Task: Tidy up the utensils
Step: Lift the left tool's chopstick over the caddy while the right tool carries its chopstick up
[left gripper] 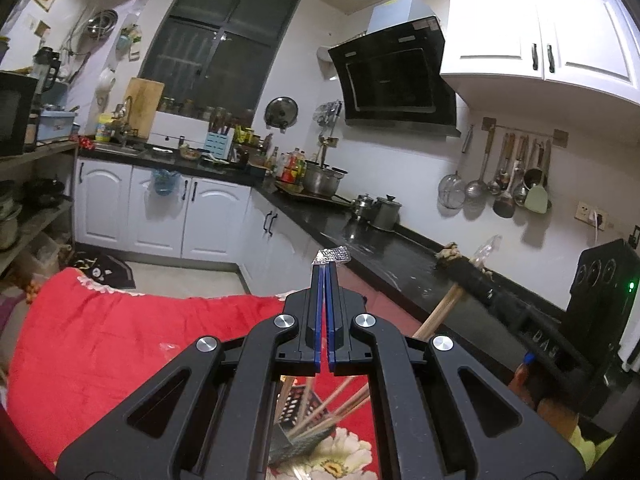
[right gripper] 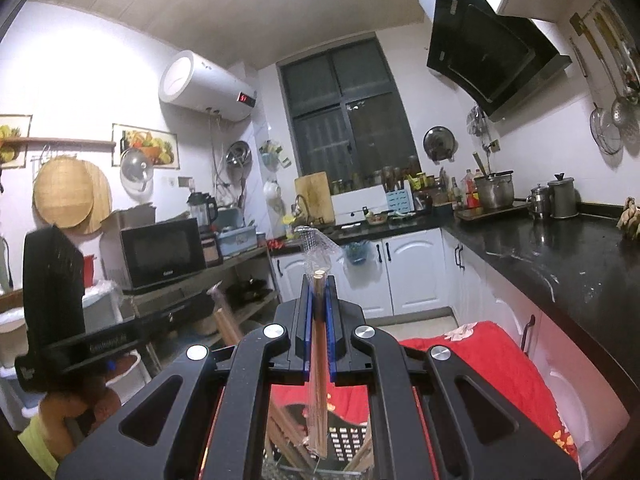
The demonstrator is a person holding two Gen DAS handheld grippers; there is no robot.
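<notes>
Both claws up over the red cloth [left gripper: 120,332], each pinching something.
Left claw [left gripper: 325,270] clenched on a clear wrapper [left gripper: 333,257]; right claw [right gripper: 319,280] grasping wrapped chopsticks [right gripper: 318,360], above the black basket [right gripper: 344,440] holding more chopsticks.

Left gripper [left gripper: 325,270]: matt black plastic body, blue pads, bright metal pivot bolts; clear crinkled film pinched at its tips. Right gripper [right gripper: 319,280]: same finish, clamped on pale smooth wooden chopsticks [right gripper: 318,360] sheathed in a clear, glossy plastic wrapper [right gripper: 316,246]. Beneath lay a soft red cloth [left gripper: 120,332] with a printed flower pattern and a dark perforated plastic basket [right gripper: 346,440]. The countertop [right gripper: 560,248] was black, polished and reflective. Cabinet doors [left gripper: 200,216] were smooth white. Pots [left gripper: 386,210] were brushed metal.
</notes>
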